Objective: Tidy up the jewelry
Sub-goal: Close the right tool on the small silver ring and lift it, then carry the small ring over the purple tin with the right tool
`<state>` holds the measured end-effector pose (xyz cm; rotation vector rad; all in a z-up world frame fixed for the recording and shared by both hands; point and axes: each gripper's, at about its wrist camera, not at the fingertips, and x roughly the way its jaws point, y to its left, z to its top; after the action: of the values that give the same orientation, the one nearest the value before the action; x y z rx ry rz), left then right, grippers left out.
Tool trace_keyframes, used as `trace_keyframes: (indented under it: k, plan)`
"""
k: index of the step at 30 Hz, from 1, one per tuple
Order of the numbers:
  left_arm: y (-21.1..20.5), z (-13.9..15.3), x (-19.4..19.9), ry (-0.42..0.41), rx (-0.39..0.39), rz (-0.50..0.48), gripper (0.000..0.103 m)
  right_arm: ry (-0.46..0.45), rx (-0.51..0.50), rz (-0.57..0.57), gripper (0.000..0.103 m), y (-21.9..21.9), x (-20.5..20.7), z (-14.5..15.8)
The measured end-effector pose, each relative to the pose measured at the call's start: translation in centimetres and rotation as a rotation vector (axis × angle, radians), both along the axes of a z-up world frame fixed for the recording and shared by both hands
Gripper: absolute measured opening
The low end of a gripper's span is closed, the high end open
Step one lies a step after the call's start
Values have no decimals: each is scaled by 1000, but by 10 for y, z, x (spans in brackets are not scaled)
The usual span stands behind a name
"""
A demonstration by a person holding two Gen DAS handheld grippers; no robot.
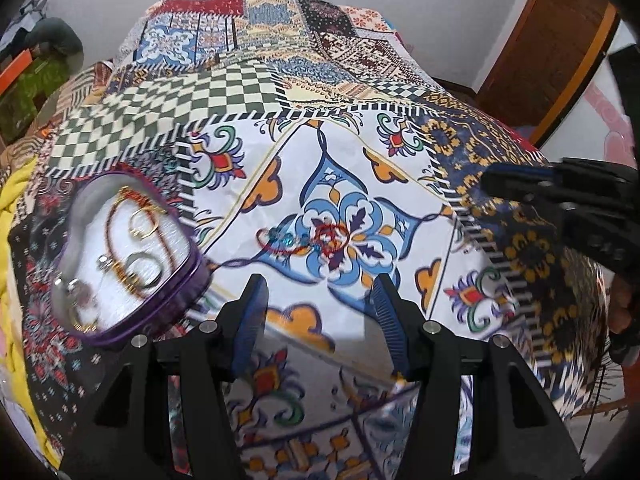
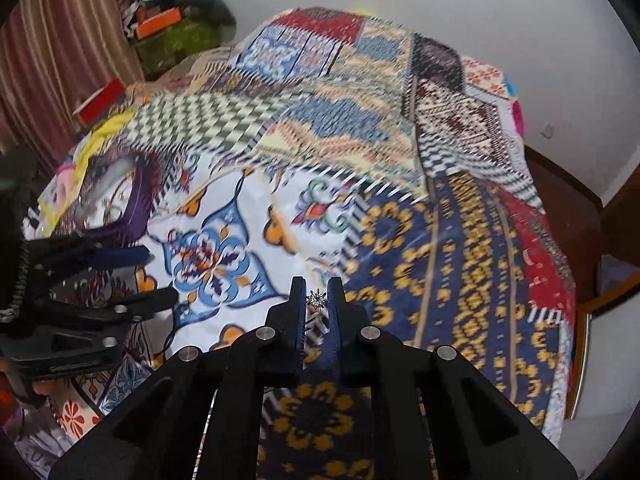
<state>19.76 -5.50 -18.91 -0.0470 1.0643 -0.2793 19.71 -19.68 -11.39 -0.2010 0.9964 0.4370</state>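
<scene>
The left gripper hovers with jaws spread wide; the right gripper has its jaws pinched nearly together

You've got a printed cloth bedspread, matt w/ a slight sheen, soft creases. Purple box: glossy rim, looks like plastic or tin, can't tell which; white matt lining inside w/ shiny gold and silver metal pieces. Your left gripper and right gripper are matt black plastic, ribbed blue pads, bright metal pins. Star-shaped jewel sparkles, faceted. Wood door frame looks varnished.
</scene>
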Motion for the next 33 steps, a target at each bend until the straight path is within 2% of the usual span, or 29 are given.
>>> trace_keyframes:
  k: [4,8,10,11,12,18,25,33]
  plan:
    - [-5,-6,13,6,12,11,53,-5,45,-26,10,-6,10,0]
    - [-15,-12,24,-9,64,21,38,10,78,-29,10,-6,11,-5]
    - [-18,-13,28,-23,86,24,24,8,78,-27,10,-3,9,-6]
    - [-19,-13,31,-22,88,19,12,9,82,-25,10,-3,9,-6]
    - [-21,-13,32,-17,92,12,5,10,87,-25,10,-2,10,-5]
    - [-24,5,22,-66,87,-30,5,-15,107,-21,10,2,7,7]
    - [-6,57,0,-181,54,-8,5,-76,127,-3,10,14,0,35]
    - [31,113,-28,-314,43,59,5,-146,155,46,10,44,-14,67]
